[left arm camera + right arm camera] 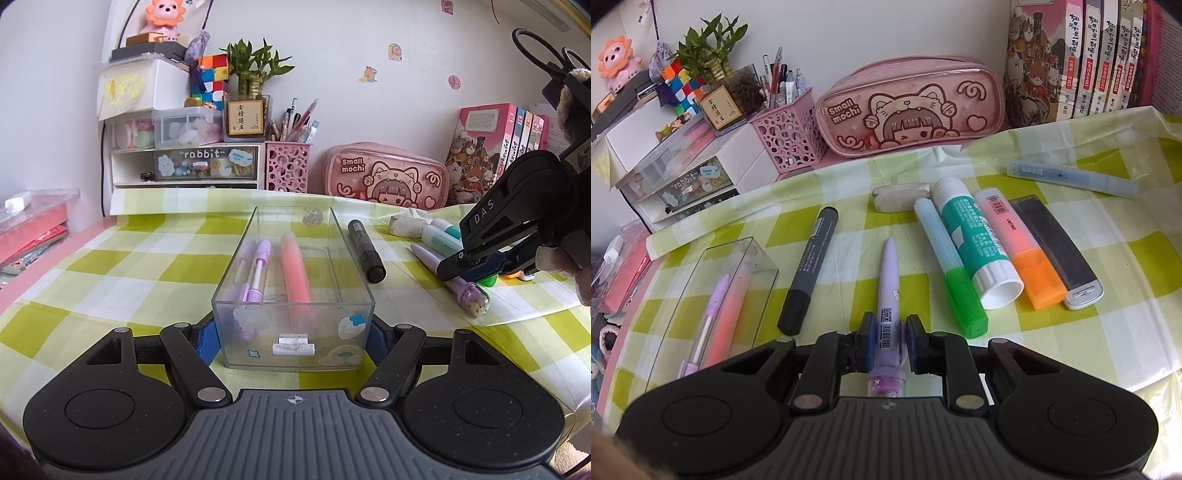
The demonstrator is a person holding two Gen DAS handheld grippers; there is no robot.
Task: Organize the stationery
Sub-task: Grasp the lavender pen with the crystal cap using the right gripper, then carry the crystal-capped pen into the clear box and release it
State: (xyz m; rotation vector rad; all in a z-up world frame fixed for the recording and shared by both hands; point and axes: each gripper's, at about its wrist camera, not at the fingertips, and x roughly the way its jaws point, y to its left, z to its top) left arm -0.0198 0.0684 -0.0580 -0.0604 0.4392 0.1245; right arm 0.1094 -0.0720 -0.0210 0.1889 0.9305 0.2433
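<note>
Pinching the lilac pen (888,295) mid-surface, the right gripper (888,343) is nearly closed; lift it level toward the clear box (293,288), clamped by the left gripper (291,343) near the front edge

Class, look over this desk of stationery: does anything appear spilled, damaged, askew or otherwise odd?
Nothing is spilled or broken. The only marked item is the white block eraser near the pink pencil case: it looks grubby and worn. The loose pens and markers on the green checked tablecloth lie unsorted, not damaged.
</note>
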